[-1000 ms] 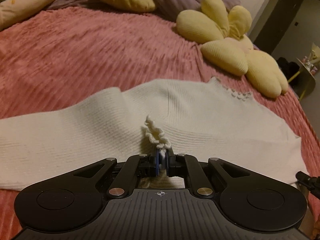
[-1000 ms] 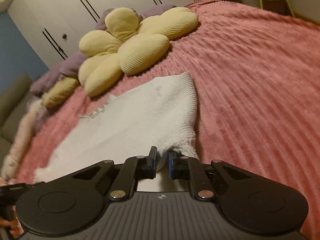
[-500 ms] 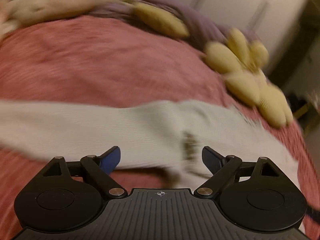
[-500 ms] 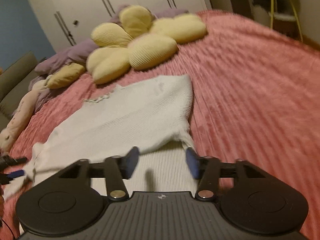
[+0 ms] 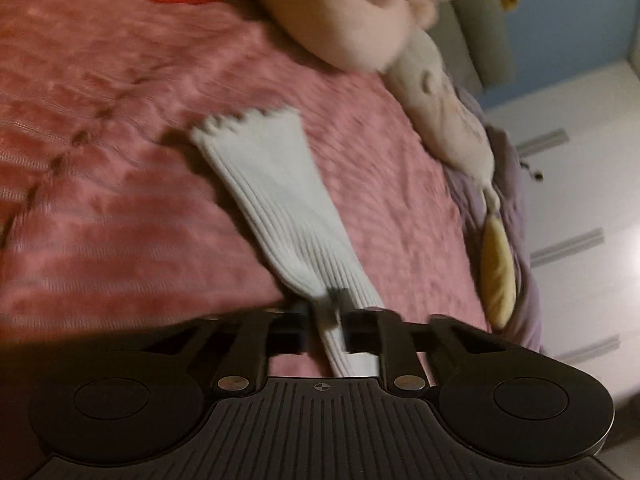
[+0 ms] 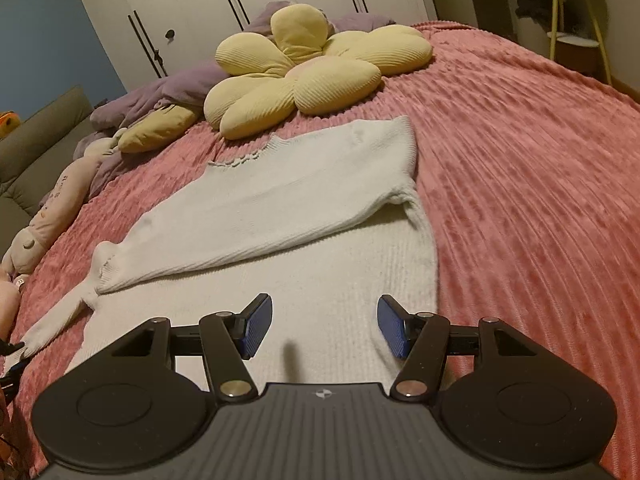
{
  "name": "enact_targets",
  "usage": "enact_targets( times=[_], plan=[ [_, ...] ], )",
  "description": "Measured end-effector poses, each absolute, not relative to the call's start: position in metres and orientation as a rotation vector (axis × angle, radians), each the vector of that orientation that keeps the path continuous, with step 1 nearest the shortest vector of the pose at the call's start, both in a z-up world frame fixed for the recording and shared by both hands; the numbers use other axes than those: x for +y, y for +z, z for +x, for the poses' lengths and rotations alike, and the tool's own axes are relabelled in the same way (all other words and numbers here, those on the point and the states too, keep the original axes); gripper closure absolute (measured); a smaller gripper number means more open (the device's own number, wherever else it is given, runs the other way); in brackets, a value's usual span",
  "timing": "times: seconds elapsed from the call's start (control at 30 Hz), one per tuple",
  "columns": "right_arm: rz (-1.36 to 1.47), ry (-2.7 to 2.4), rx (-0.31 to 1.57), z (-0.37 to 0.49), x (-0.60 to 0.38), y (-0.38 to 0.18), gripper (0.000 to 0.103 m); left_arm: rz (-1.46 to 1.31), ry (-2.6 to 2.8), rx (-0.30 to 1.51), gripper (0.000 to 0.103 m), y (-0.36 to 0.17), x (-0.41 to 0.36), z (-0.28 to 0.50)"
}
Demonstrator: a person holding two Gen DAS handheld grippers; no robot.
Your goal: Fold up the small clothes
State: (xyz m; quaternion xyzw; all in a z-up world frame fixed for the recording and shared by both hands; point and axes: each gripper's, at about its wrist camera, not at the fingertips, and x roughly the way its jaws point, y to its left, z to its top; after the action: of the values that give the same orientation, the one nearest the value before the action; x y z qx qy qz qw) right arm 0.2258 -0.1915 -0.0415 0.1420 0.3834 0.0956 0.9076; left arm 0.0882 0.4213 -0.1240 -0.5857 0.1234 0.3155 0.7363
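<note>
White knit sweater (image 6: 280,216) lies flat just below the flower pillow (image 6: 312,68). Left gripper (image 5: 326,316) pinches the outstretched sleeve (image 5: 276,200); right gripper (image 6: 325,330) gapes, holding nothing. Knit looks soft, light, stretchy; I'd grip cuffs or hem.

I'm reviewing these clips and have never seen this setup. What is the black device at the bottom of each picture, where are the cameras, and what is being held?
No robot here: a person holds a two-finger hand-held gripper in each hand, each with a fisheye camera looking forward along its fingers. The left view is blurred; the left hand-held gripper is closed on the sleeve of a white knit sweater. In the right view, the right hand-held gripper is open and holds nothing, above the sweater, which lies on a pink bedspread with one sleeve folded across its body. Behind it sits a yellow flower cushion.
</note>
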Motion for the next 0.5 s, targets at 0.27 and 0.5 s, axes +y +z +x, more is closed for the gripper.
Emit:
enact_targets(
  times=[0.27,0.5],
  plan=[
    [0.269,0.194,0.796,0.224,-0.186,-0.039,0.045,-1.067,0.566,0.297,0.094,-0.081,0.398,0.113],
    [0.282,0.187,0.772,0.219,-0.191,-0.034,0.045,-0.713,0.037,0.368,0.094,0.014,0.248,0.2]
  ],
)
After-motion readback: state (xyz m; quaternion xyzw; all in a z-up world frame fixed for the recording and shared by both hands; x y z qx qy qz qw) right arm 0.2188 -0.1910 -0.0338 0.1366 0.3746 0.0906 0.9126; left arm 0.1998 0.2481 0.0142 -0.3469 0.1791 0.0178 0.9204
